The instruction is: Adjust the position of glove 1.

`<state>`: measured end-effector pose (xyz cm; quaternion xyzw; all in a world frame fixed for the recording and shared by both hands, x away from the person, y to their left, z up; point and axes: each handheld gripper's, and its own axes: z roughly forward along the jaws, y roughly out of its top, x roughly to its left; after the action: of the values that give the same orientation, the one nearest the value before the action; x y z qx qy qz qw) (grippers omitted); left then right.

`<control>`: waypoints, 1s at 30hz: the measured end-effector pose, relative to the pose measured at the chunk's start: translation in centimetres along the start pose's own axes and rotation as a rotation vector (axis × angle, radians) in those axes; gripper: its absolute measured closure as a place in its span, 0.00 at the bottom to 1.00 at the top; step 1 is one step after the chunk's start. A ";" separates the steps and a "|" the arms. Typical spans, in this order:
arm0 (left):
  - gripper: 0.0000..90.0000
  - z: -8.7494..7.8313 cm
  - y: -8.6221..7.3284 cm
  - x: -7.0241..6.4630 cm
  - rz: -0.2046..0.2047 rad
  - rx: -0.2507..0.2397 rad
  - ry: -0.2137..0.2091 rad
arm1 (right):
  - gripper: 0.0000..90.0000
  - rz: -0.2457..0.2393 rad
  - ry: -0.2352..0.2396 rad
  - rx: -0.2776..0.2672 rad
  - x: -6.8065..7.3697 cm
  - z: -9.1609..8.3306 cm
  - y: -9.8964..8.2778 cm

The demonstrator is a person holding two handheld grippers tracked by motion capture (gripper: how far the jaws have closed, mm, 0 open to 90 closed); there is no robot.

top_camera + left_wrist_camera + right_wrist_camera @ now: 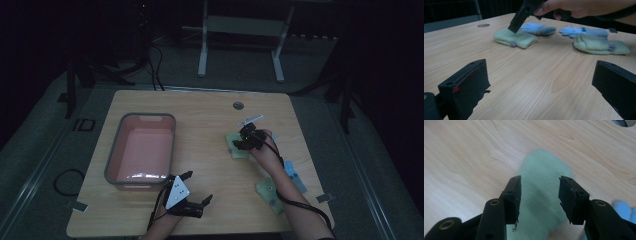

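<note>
Two pale green mittens and two blue gloves lie on the right half of the wooden table. My right gripper [244, 141] is tipped down onto the farther green mitten [237, 148], its jaws open and spread over the mitten [541, 167] with fabric between them [540, 185]. From the left gripper view, one of its jaws touches that mitten [515, 38]. The nearer green mitten [267, 192] [599, 44] lies by the forearm, and a blue glove [293, 173] [579, 31] beside it. The other blue glove [539, 28] lies behind the farther mitten. My left gripper [198, 186] [539, 87] hovers wide open over bare wood near the front edge.
A pink bin with a grey rim [114, 152] stands at the table's left, just beyond my left gripper. A round cable hole [238, 105] sits near the far edge. A white table frame [202, 50] stands on the floor behind.
</note>
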<state>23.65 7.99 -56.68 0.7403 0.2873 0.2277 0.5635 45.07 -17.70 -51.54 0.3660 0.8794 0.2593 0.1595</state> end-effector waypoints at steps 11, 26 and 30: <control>0.01 0.0 0.0 0.0 -0.002 -0.001 0.001 | 0.75 0.009 -0.013 0.017 -0.2 2.3 -0.1; 0.01 0.0 0.0 0.0 -0.010 -0.002 0.008 | 0.96 0.155 -0.019 -0.010 1.6 -0.4 0.4; 0.01 0.0 0.0 0.0 -0.012 -0.003 0.013 | 0.96 0.181 -0.019 -0.033 2.2 -1.8 0.6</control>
<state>23.65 8.03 -56.68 0.7363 0.2949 0.2298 0.5640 43.04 -16.34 -49.89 0.4435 0.8369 0.2837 0.1497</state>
